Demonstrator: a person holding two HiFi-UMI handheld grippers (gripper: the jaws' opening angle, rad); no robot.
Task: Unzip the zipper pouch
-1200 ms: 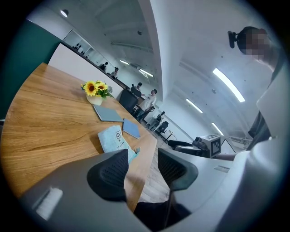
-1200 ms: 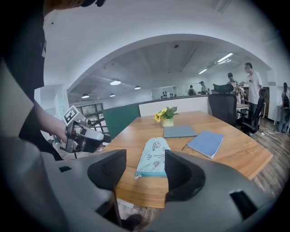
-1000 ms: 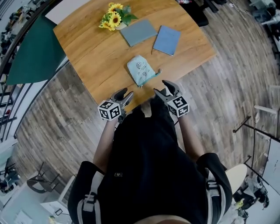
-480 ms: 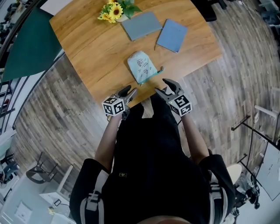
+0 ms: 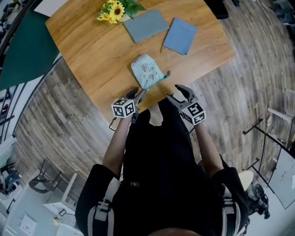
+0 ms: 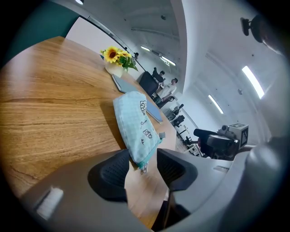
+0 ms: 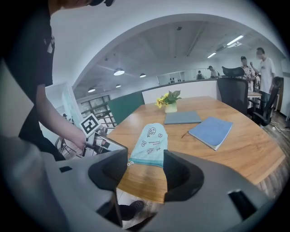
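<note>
The left gripper (image 6: 142, 157) has its jaws spread. In the gap between them, the left gripper view shows the near corner of the zipper pouch (image 6: 136, 124) and its small metal zipper pull (image 6: 143, 168). The pads do not press on the fabric, though whether the corner brushes one jaw cannot be told. The right gripper (image 7: 145, 158) also has its jaws apart with nothing between the pads. Its view looks through the opening at the pouch, which lies further off on the table.

The pouch is pale blue-green with small printed drawings. It lies flat near the front edge of the wooden table (image 5: 87, 50), its zipper end towards the person. In the head view the left gripper's tips are just beside that end, while the right gripper hovers near the table edge, a little apart from the pouch.

Beyond the pouch lie a grey notebook (image 5: 146, 25) and a blue notebook (image 5: 180, 36), side by side. A bunch of sunflowers (image 5: 113, 9) stands at the far edge. Wood-plank flooring (image 5: 239, 83) surrounds the table.
</note>
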